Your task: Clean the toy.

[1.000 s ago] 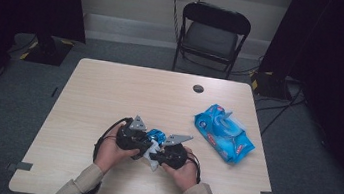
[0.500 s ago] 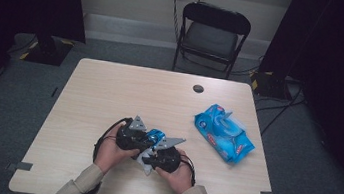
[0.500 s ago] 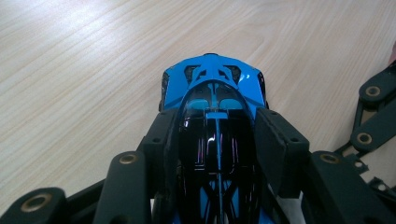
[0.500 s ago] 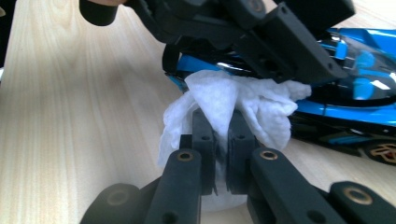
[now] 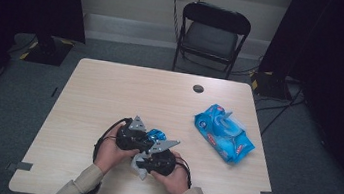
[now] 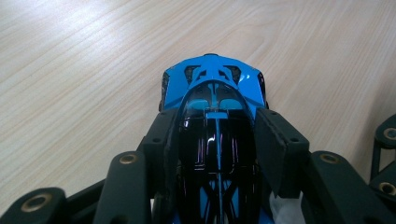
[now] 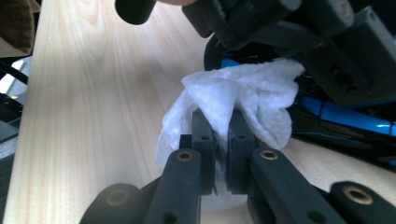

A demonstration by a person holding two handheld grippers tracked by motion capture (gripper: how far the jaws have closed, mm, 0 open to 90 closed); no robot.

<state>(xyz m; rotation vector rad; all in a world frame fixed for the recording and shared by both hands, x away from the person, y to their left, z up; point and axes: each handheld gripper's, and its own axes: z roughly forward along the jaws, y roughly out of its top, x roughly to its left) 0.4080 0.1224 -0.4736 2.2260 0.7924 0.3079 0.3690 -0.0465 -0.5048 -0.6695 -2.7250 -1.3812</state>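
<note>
The glossy blue and black toy car (image 6: 215, 116) sits clamped between the jaws of my left hand-held gripper (image 6: 215, 140), just above the pale wooden desk (image 5: 110, 94). My right hand-held gripper (image 7: 218, 135) pinches a crumpled white wipe (image 7: 233, 100) against the car's side. The blue plastic wipes packet (image 5: 224, 132) lies well apart, to my right.

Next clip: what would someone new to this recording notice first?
Most striking is the blue and black toy car clamped between the left gripper's fingers, near the table's front edge. Right beside it, the right gripper pinches a crumpled white wipe up against the car. Off to the right on the table lies a blue pack of wipes.
</note>
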